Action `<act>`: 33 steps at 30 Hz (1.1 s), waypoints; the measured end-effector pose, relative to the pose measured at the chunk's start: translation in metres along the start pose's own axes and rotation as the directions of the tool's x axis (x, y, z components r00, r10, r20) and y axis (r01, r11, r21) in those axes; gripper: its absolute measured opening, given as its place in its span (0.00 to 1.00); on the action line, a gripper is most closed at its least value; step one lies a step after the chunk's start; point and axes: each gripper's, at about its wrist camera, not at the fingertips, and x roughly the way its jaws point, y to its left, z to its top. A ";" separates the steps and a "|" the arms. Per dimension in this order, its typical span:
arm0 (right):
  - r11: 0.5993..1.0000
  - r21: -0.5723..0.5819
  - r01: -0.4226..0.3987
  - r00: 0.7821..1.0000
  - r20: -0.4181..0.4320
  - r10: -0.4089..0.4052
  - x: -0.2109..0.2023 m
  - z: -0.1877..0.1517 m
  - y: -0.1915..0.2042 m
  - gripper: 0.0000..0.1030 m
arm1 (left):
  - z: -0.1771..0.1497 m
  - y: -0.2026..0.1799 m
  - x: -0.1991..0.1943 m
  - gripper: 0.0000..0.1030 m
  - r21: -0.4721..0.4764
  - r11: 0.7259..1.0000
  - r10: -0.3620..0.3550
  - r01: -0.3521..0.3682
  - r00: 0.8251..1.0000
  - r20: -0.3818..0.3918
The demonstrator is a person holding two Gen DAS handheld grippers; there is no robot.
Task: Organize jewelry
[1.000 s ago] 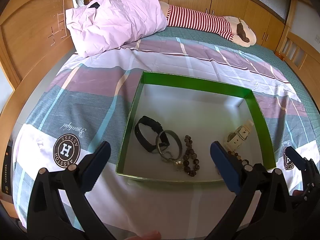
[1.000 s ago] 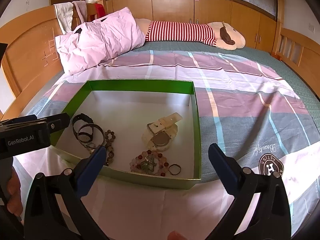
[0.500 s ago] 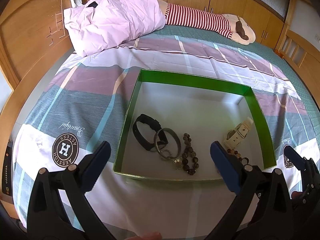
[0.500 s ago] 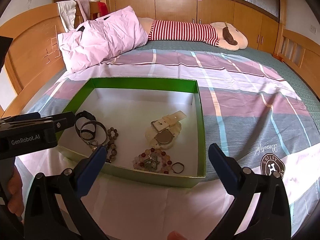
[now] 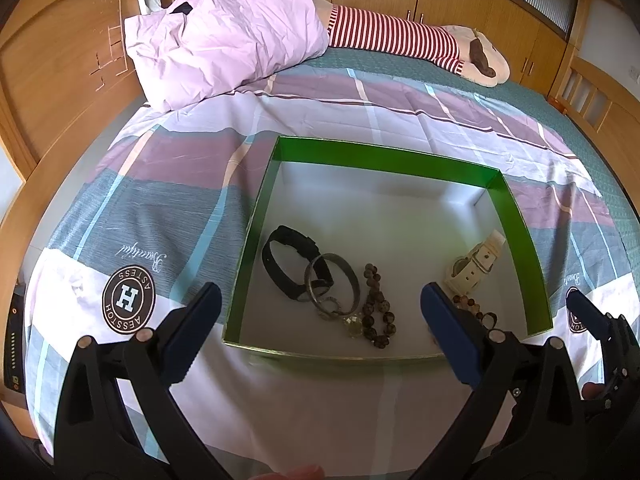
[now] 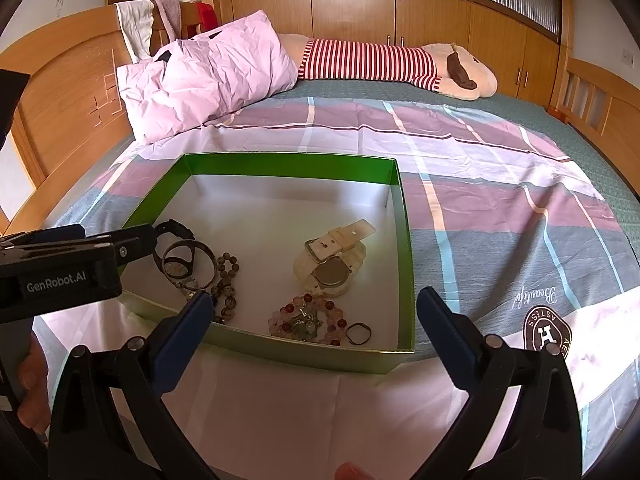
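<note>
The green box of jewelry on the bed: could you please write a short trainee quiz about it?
1. True or false: the cream watch lies inside the green box.
2. Which lies nearest the small dark ring? A) black band B) pink bead bracelet C) metal bangle
3. Fill in: both the left tool and right tool are ____.

Key: 1 true; 2 B; 3 open.

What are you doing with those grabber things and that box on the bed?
A person holds two grippers, both open and empty, near a green box on the bed. The left gripper and right gripper grip nothing. Inside lie a cream watch, black band, metal bangle, bead bracelets and a small ring.
</note>
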 end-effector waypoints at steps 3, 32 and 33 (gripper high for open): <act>1.000 0.003 0.000 1.000 -0.003 0.000 0.000 0.000 0.000 0.99 | -0.001 -0.001 0.000 0.98 0.004 1.000 0.003 -0.003 1.000 0.001; 1.000 -0.003 -0.002 1.000 -0.001 0.002 0.000 0.000 0.001 0.99 | 0.000 -0.001 -0.002 0.98 0.011 1.000 0.011 -0.011 1.000 0.004; 1.000 -0.001 -0.002 1.000 -0.001 0.002 -0.001 0.000 0.000 0.99 | 0.000 0.000 -0.001 0.98 0.008 1.000 0.008 -0.008 1.000 0.001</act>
